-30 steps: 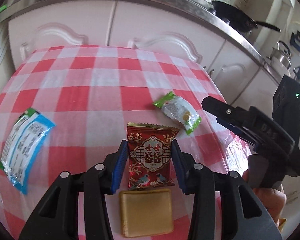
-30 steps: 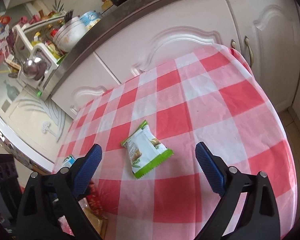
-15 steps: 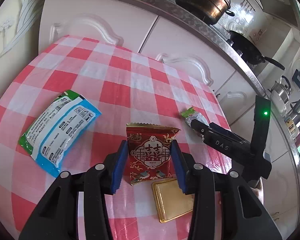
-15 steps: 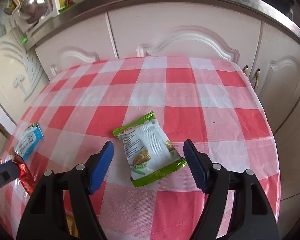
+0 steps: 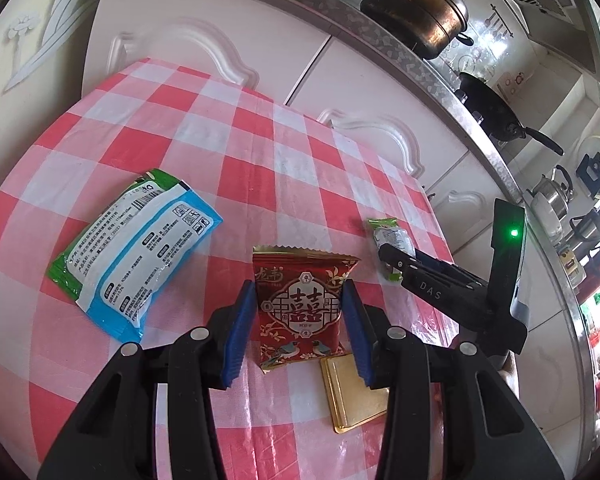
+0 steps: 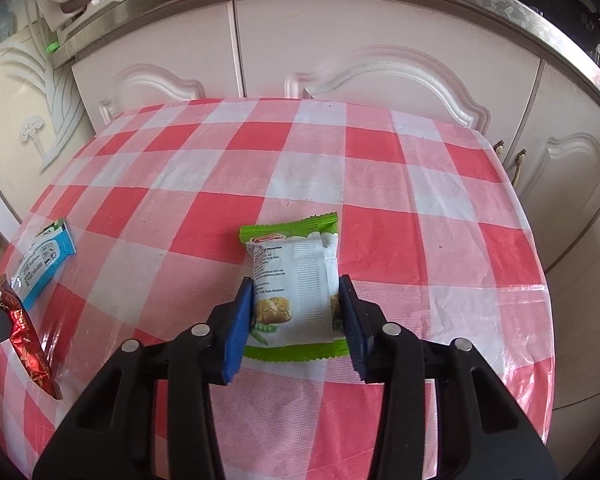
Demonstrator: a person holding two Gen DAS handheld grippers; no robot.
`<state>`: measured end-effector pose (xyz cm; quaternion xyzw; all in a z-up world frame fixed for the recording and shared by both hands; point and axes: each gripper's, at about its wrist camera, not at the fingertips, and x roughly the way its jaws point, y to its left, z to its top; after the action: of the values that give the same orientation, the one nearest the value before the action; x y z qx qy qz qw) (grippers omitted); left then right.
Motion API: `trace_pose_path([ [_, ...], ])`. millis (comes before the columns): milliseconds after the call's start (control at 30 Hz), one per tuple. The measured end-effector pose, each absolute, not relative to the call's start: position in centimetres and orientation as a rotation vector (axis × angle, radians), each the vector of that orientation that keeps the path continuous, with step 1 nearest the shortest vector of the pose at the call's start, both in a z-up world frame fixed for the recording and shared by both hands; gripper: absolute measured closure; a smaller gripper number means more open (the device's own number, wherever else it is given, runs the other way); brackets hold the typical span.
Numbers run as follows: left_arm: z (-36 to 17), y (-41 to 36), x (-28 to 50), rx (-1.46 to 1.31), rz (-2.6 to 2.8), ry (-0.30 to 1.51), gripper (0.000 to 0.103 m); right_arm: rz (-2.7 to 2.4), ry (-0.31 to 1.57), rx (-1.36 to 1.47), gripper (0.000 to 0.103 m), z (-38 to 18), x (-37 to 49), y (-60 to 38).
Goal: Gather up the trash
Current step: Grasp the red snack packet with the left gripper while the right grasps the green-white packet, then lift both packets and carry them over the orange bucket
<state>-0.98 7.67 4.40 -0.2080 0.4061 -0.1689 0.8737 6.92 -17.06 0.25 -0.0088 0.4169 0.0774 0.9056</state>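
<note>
— Left gripper (image 5: 298, 320)?
— Clamped on the red packet (image 5: 300, 306), blue pads against both its sides, just above the checked tablecloth (image 5: 228, 152).
— Right gripper (image 6: 296, 320)?
— Closing, jaws already touching the sides of the green-and-white snack packet (image 6: 294, 284), near the cloth's right edge.
— Anything else lying around?
— Blue-and-white pouch (image 5: 136, 252) flat on the cloth, left of the red packet; gold square wrapper (image 5: 352, 394) just under it.
</note>
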Motion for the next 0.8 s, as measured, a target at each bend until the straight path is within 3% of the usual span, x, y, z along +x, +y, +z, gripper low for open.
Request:
trace_pose_path([
  [100, 4.5, 8.0, -1.3, -0.434, -0.352, 0.848, 0.058, 0.179, 0.849, 0.009, 0.067, 0.4, 6.8, -17.4],
  [800, 4.9, 11.6, -5.3, -0.438, -0.301, 0.833, 0.058, 0.328, 0.749, 0.287, 0.068, 2.5, 3.8, -19.0],
])
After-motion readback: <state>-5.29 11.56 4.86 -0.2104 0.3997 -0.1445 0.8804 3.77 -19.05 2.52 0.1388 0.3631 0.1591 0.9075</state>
